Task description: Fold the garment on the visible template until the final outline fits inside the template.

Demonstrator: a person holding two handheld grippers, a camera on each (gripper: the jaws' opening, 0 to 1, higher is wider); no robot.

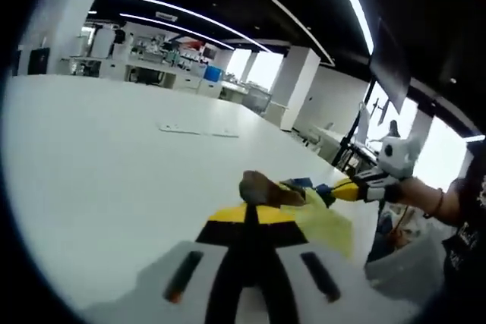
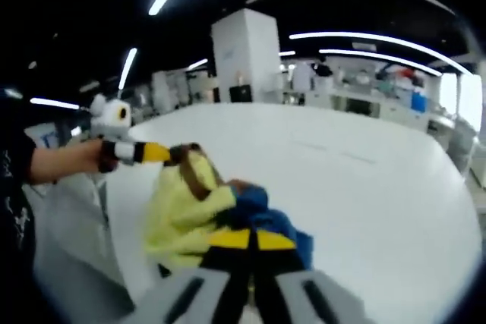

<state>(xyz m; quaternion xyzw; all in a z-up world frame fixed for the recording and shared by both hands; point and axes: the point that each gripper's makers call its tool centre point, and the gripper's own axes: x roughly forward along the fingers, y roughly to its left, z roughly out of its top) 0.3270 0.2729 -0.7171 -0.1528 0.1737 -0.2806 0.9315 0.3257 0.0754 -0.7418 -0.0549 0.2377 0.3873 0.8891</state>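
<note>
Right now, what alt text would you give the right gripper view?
The right gripper, jaws shut, pinches a bunched yellow, blue and brown garment above a white table. The left gripper, in a person's hand, grips the garment's far edge.

1. The left gripper view looks low along its own jaws across the white tabletop (image 1: 114, 165), close to the garment (image 1: 319, 214) at lower centre.
2. The right gripper view faces the other way over the tabletop, equally close.
3. Both share the garment and the opposite gripper at the frame's side.
</note>
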